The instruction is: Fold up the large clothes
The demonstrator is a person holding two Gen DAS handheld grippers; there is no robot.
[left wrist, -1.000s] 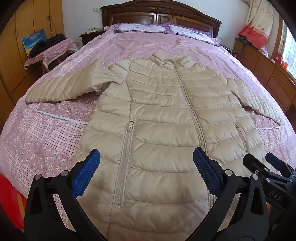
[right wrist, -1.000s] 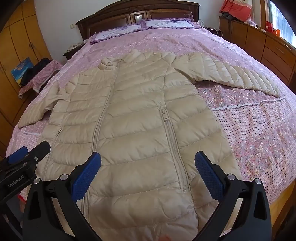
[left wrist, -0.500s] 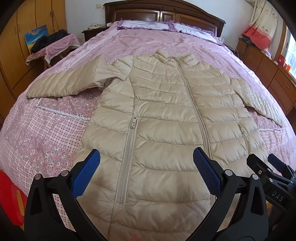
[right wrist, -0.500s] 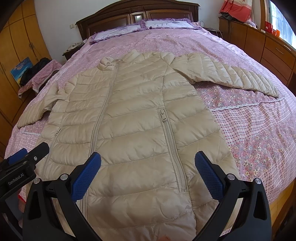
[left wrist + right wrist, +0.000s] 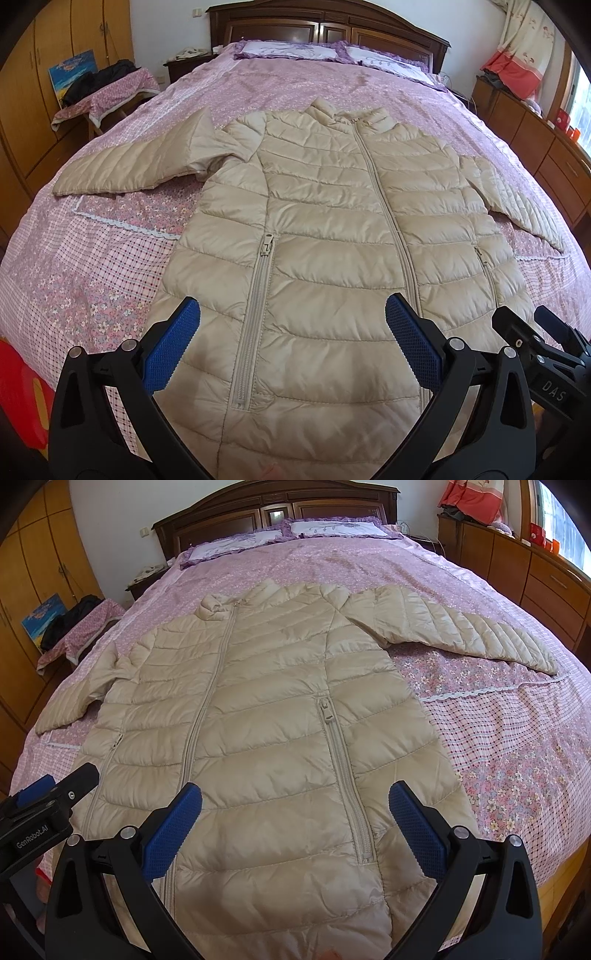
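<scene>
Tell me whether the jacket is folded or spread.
Spread. The jacket lies flat on the bed, zipped, both sleeves stretched outward, no folds.

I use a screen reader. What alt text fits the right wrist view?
A beige puffer jacket lies flat, zipped, front up on a pink floral bed, one sleeve stretched out to the right. The right tongs hang open above its hem, holding nothing; the left tongs show at the left edge.

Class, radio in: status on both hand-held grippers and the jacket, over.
Left hand-held gripper open, empty. Right hand-held gripper open, empty. Beige puffer jacket flat on bed, zipped, sleeves spread, unfolded. Nothing in the way.
</scene>
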